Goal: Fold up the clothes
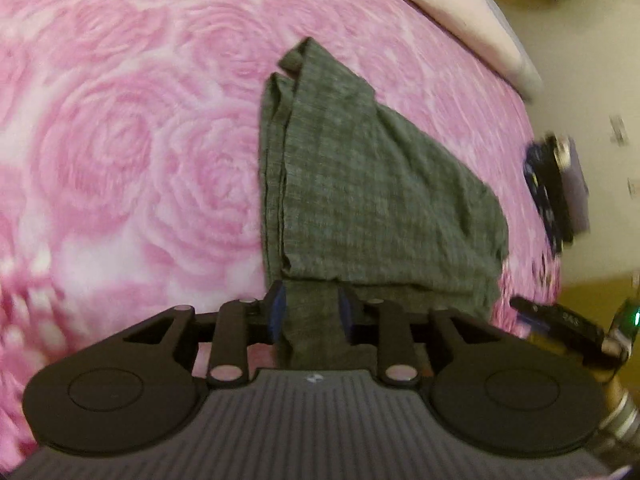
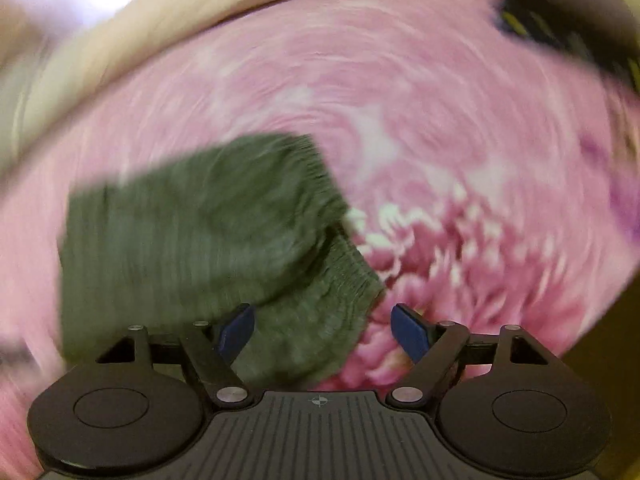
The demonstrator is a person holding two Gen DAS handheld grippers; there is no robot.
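Cloth fills the left wrist view: the grey-green garment (image 1: 360, 184) lies doubled on the pink rose-print bed cover (image 1: 120, 140), its near end pinched between the pressed jaws of the left gripper (image 1: 311, 312). A fold looks under way; next, that end probably needs carrying across and laying flat. Open cover lies leftward, while the bed's edge and a dark object (image 1: 556, 192) sit near on the right. In the blurred right wrist view, the right gripper (image 2: 324, 330) hangs spread over the garment's gathered edge, gripping nothing.
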